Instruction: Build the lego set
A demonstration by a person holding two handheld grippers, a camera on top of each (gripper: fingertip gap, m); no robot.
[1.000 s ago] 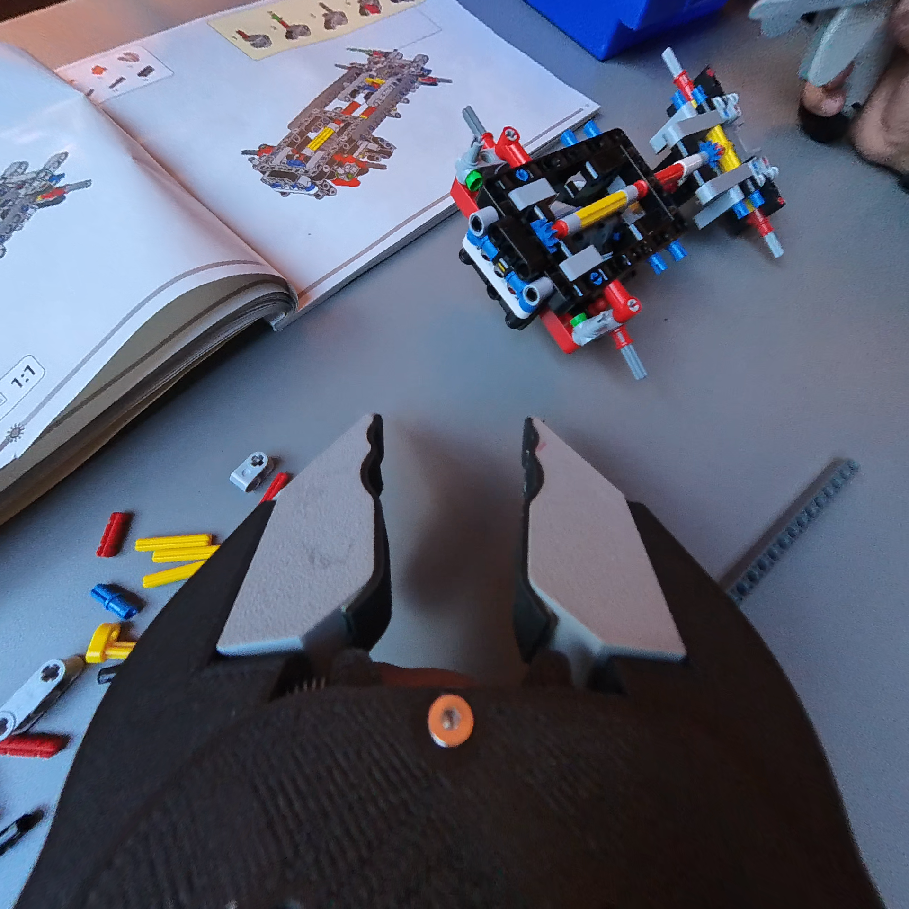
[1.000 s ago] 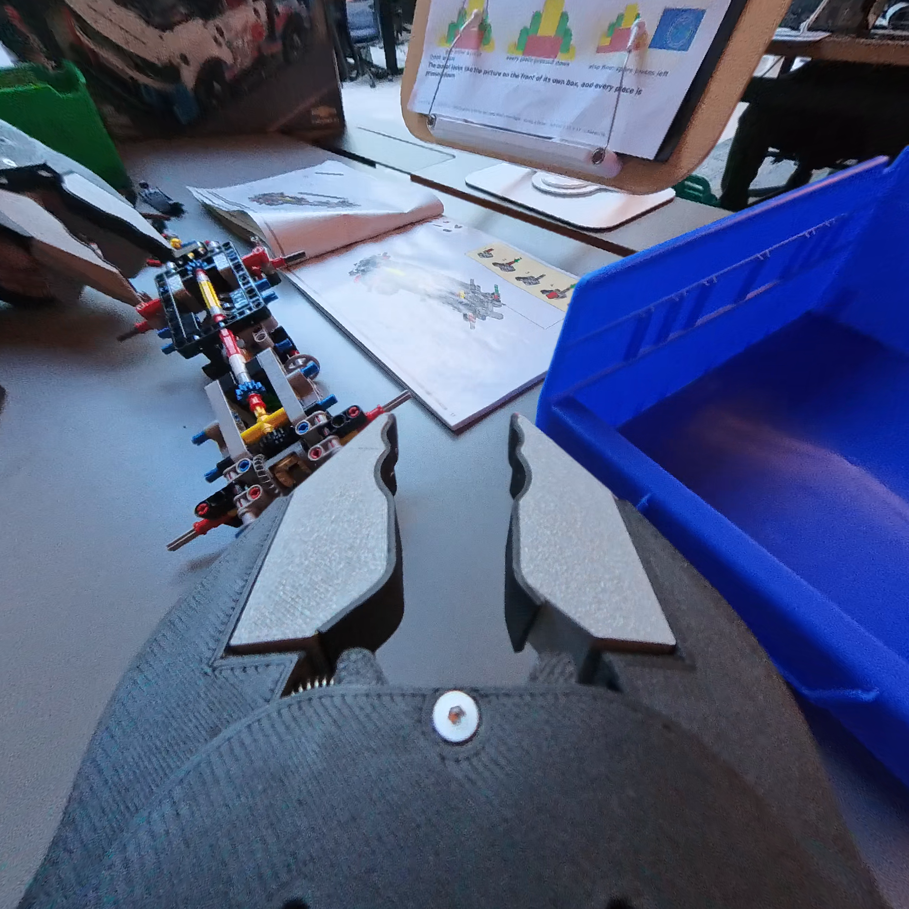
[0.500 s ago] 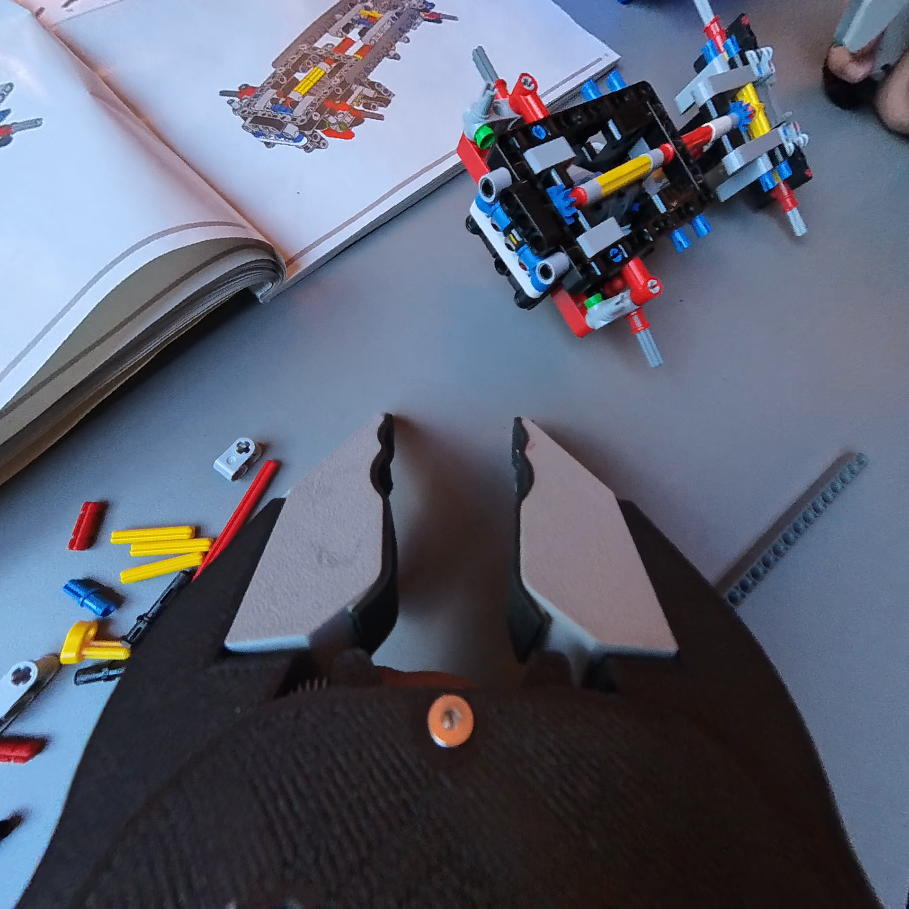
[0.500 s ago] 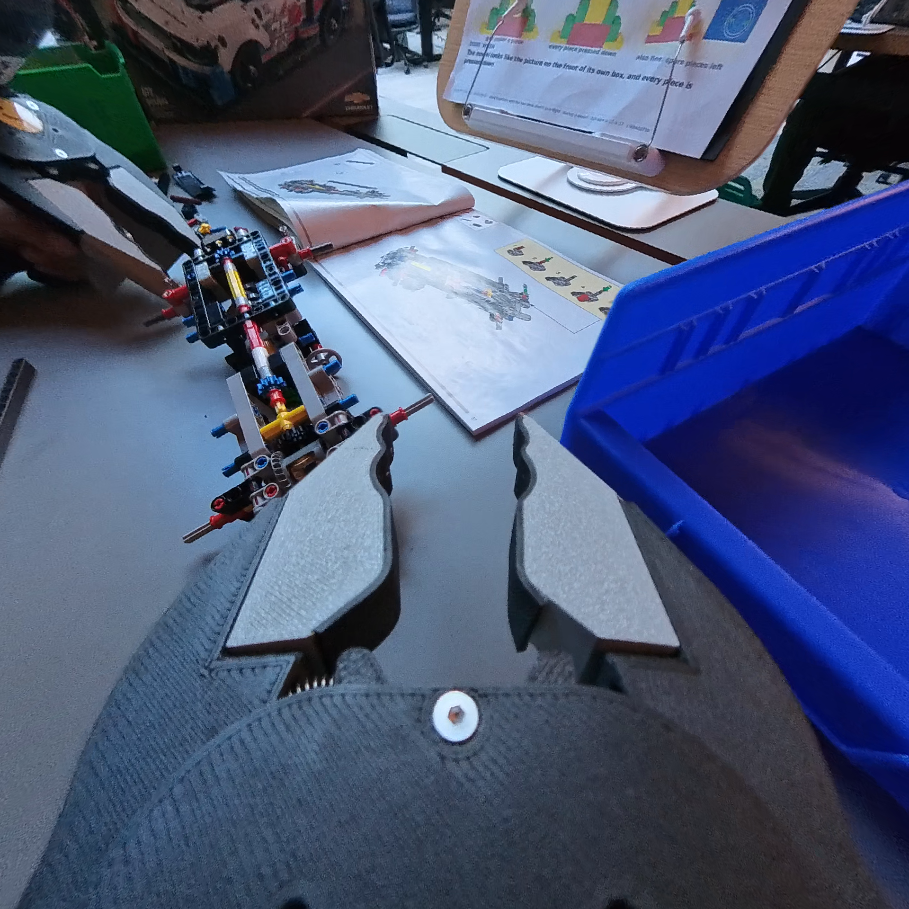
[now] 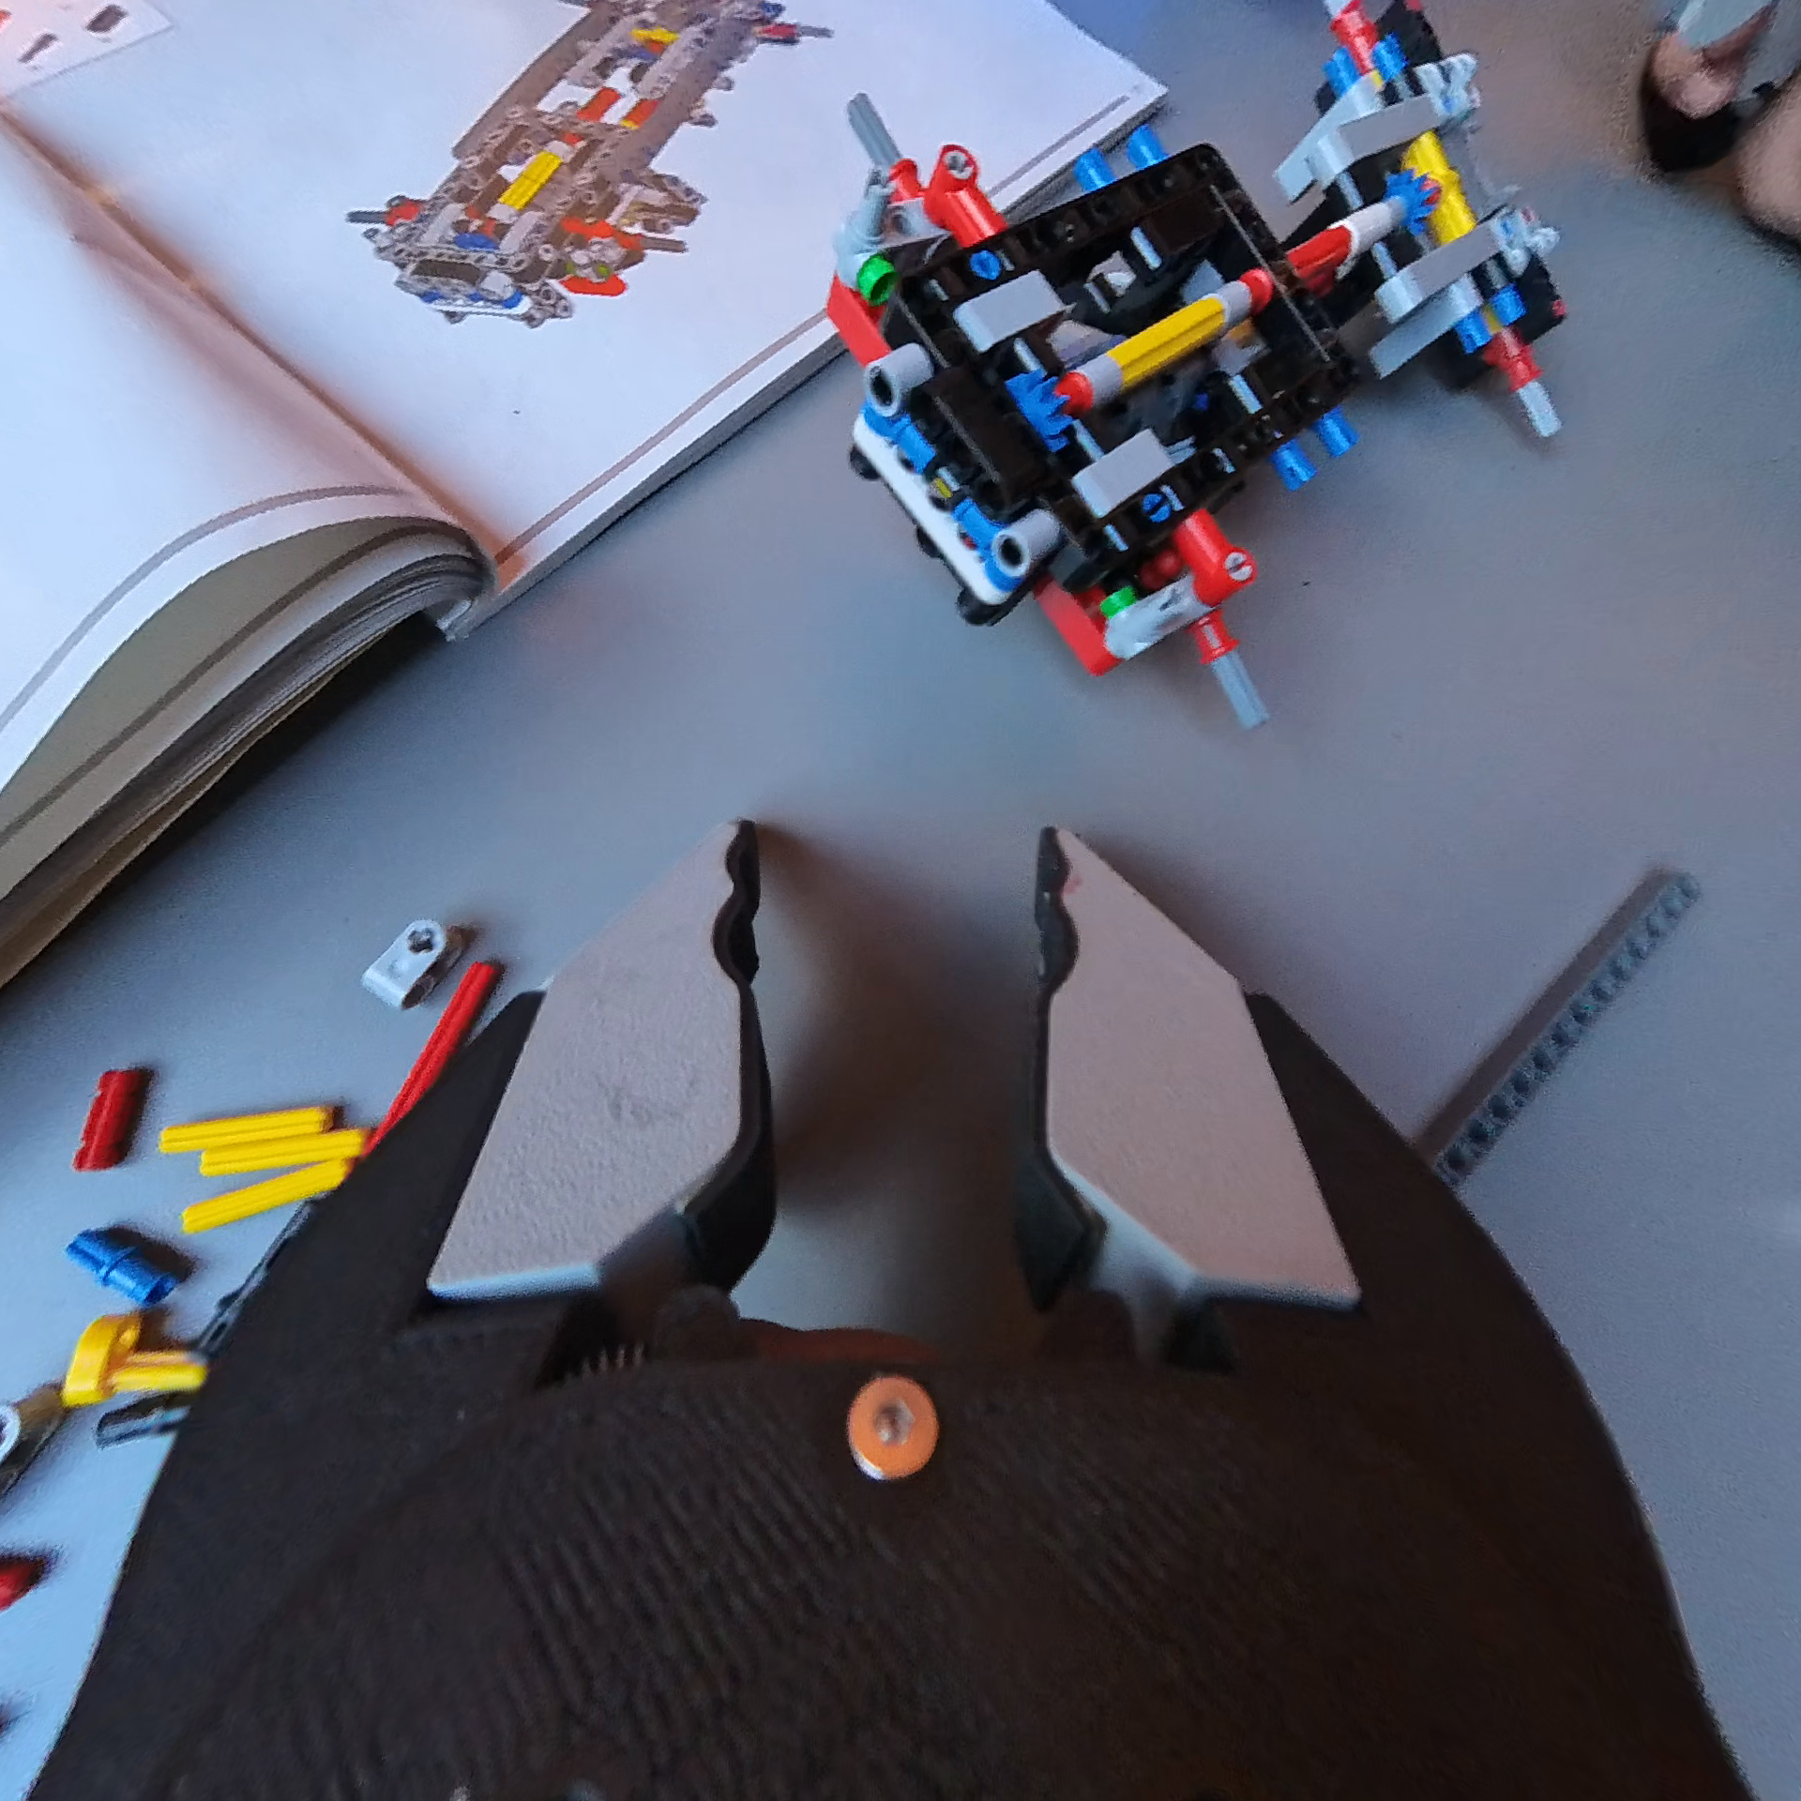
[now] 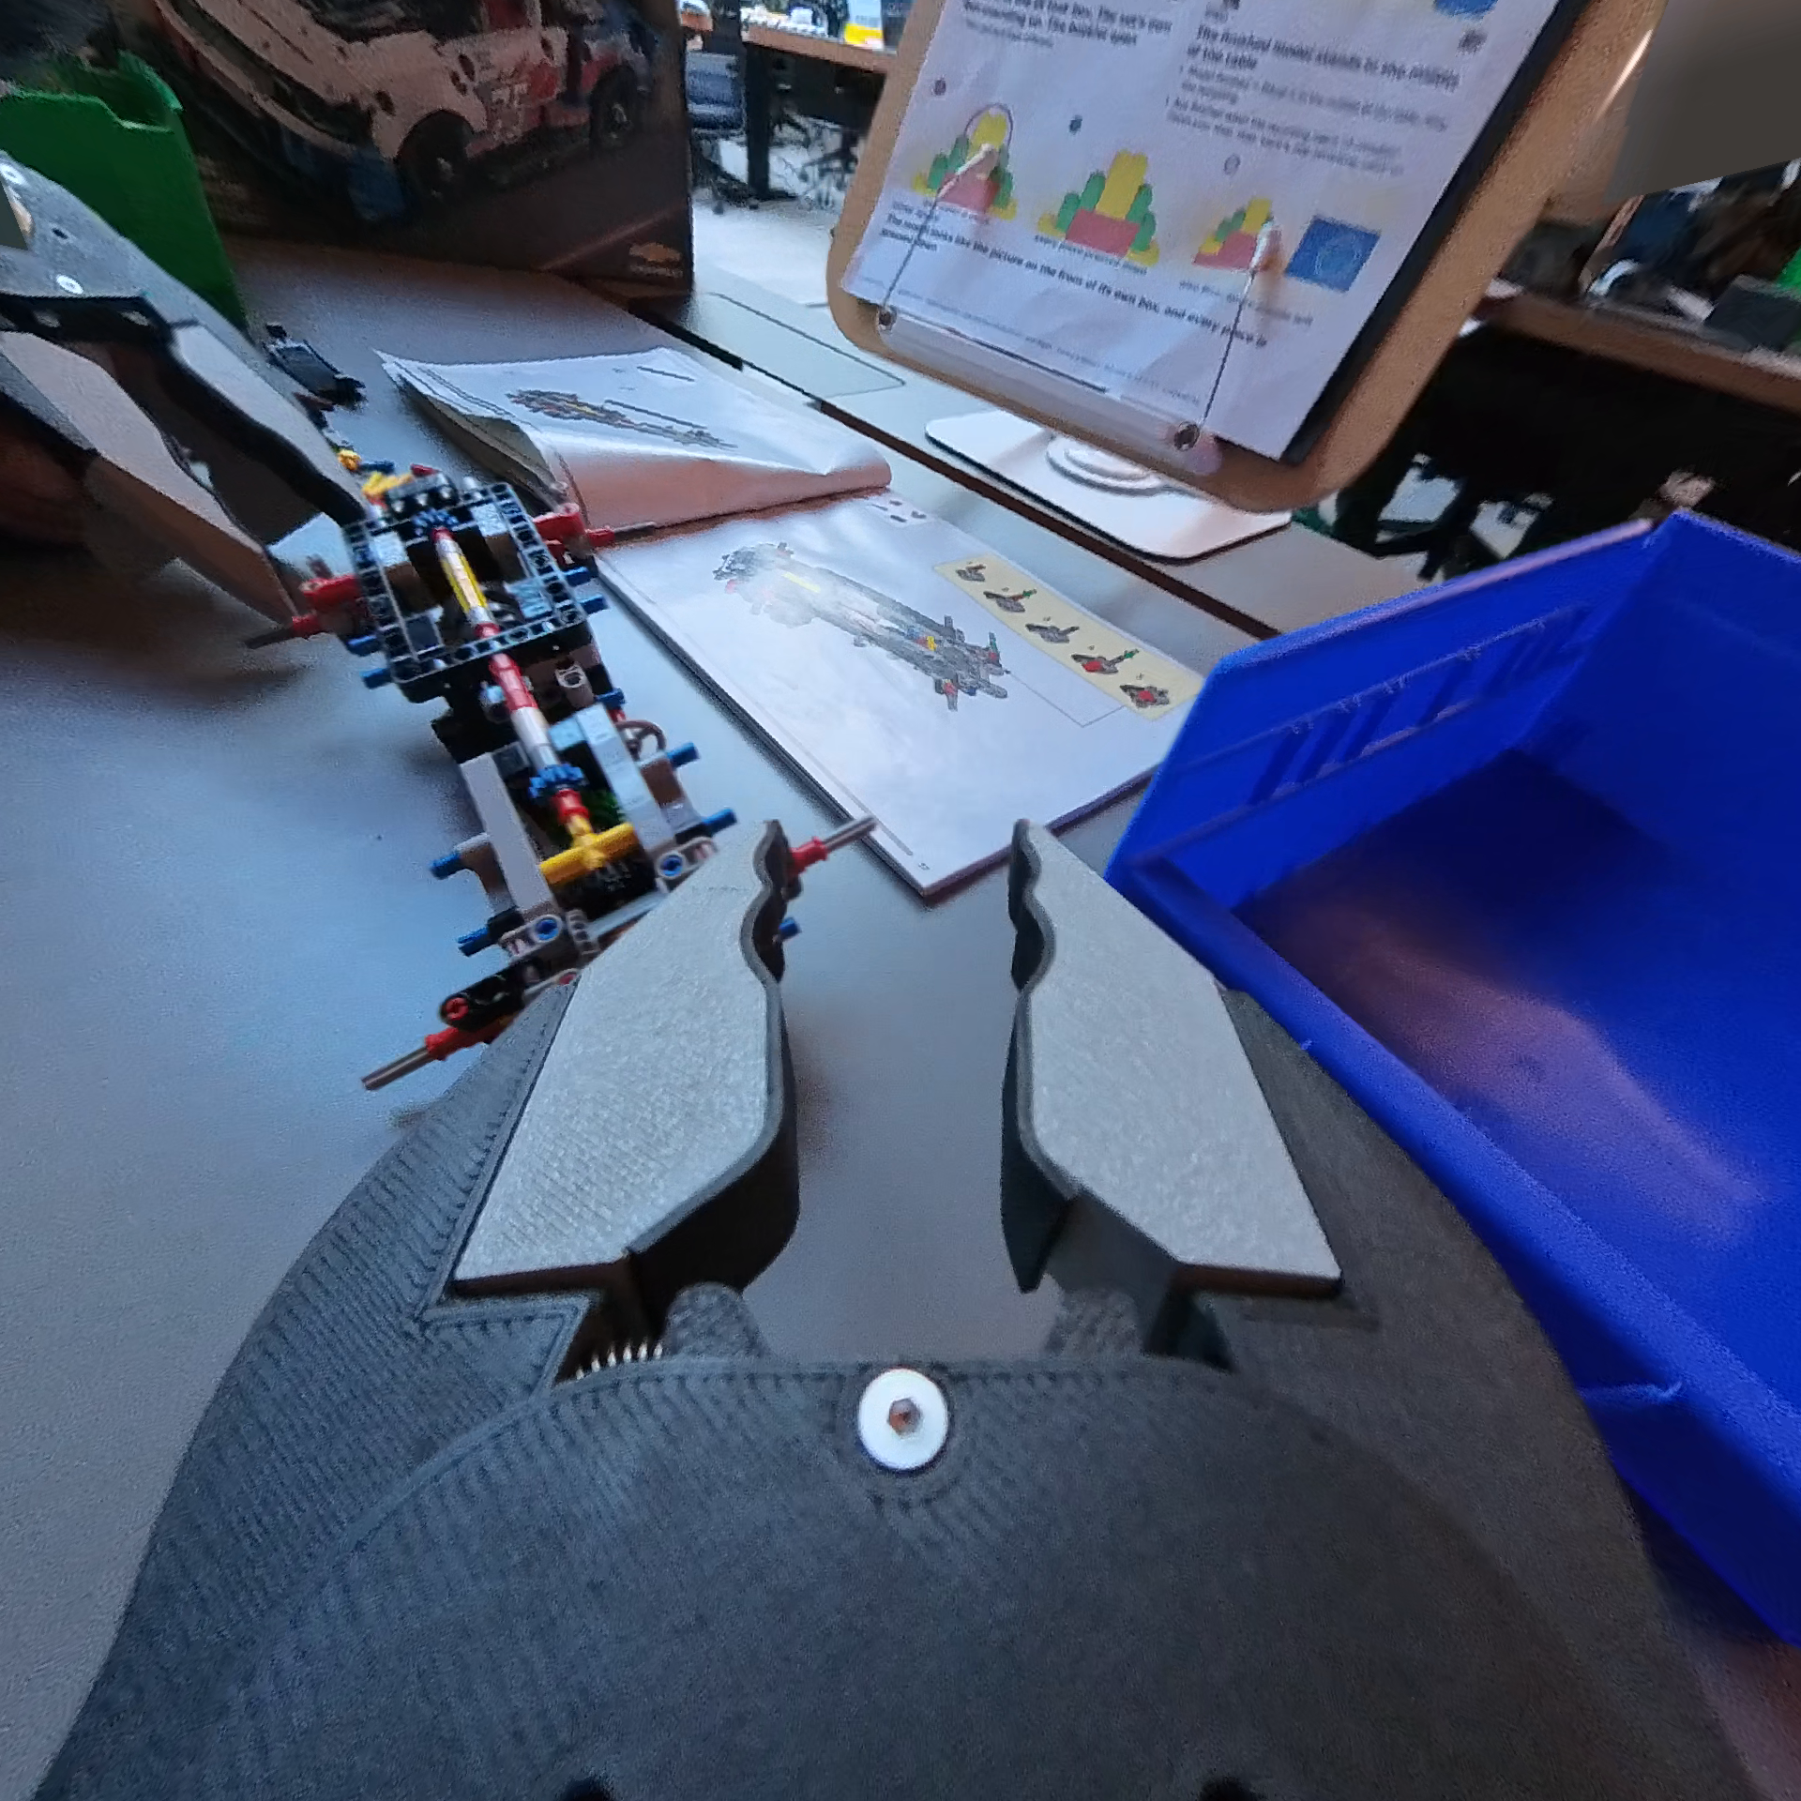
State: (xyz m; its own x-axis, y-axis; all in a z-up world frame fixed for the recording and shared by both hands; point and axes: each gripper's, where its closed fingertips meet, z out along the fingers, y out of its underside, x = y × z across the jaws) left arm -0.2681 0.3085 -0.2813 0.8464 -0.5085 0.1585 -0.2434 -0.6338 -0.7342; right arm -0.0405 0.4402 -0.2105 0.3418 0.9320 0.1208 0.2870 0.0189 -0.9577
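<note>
Over the grey tabletop [image 5: 877, 741], the left claw [image 5: 895, 848] is wide open w/ nothing in it, just bare tabletop between its fingers. Near its left side lie small loose bits: a grey connector [image 5: 414, 960], a thin red rod [image 5: 439, 1048], three yellow sticks [image 5: 258, 1160], a blue pin [image 5: 122, 1262]. A long grey beam [image 5: 1559, 1023] lies to its right. Farther out sits the toy car frame [image 5: 1121, 390], black w/ red, blue & yellow parts, next to an open picture booklet [image 5: 390, 292].

The right claw [image 6: 892, 882] is open too, holding nothing. Its left finger [image 6: 672, 1033] is just beside the frame's near end [image 6: 575, 858]; can't tell if they touch. A blue bin [image 6: 1462, 926] is close on its right. Beyond are a board w/ a printed sheet [image 6: 1169, 195] & a box w/ a car photo [image 6: 439, 117]. The sheet has writing & block pics.
</note>
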